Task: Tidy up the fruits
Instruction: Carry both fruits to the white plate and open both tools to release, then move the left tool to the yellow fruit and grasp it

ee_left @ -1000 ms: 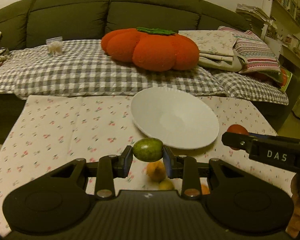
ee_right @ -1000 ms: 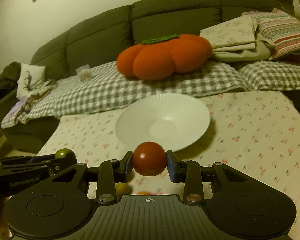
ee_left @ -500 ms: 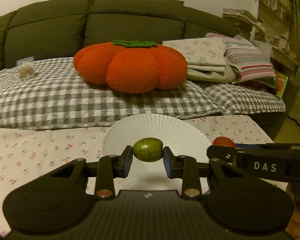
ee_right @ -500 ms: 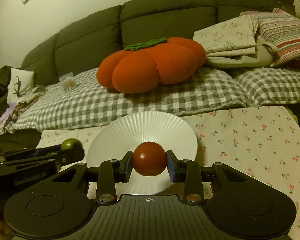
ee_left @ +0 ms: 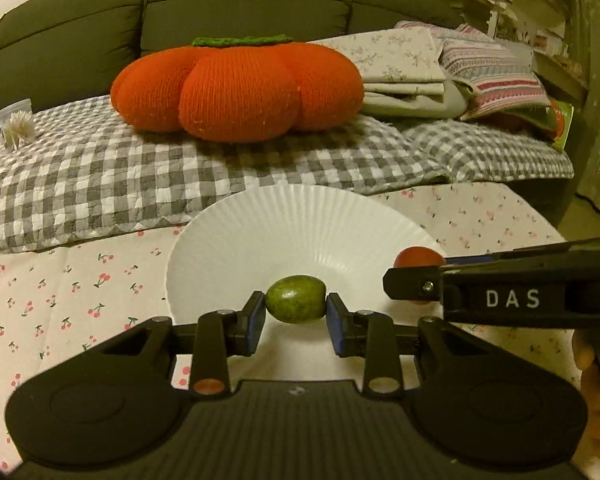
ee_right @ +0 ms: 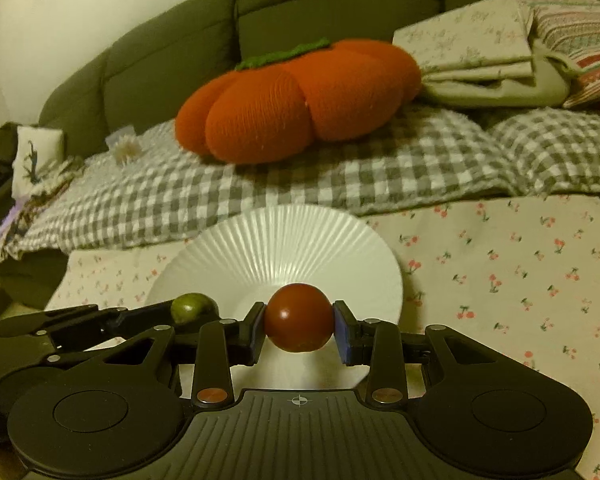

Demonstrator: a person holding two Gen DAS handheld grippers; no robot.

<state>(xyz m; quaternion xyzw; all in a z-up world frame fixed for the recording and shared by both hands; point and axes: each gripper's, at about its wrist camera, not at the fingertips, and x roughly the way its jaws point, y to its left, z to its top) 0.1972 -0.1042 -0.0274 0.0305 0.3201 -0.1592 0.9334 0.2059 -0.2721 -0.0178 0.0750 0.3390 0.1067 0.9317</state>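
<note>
My left gripper point(ee_left: 296, 306) is shut on a small green fruit point(ee_left: 295, 299) and holds it over the near part of a white ribbed plate point(ee_left: 284, 224). My right gripper point(ee_right: 299, 325) is shut on a round red fruit point(ee_right: 299, 317) and holds it over the near right part of the same plate point(ee_right: 284, 248). The right gripper and its red fruit point(ee_left: 418, 258) show at the right of the left wrist view. The left gripper with the green fruit point(ee_right: 192, 307) shows at the left of the right wrist view. The plate holds no fruit that I can see.
The plate stands on a table with a cherry-print cloth point(ee_left: 72, 280). Behind it is a sofa with a grey checked blanket point(ee_left: 140, 184), an orange pumpkin cushion point(ee_left: 236, 88) and folded linens point(ee_left: 432, 68). A bookshelf point(ee_left: 540, 8) stands at the far right.
Both grippers have moved forward and lower toward the plate, each still holding its fruit. The loose fruits seen under the left gripper a second ago are out of view.
</note>
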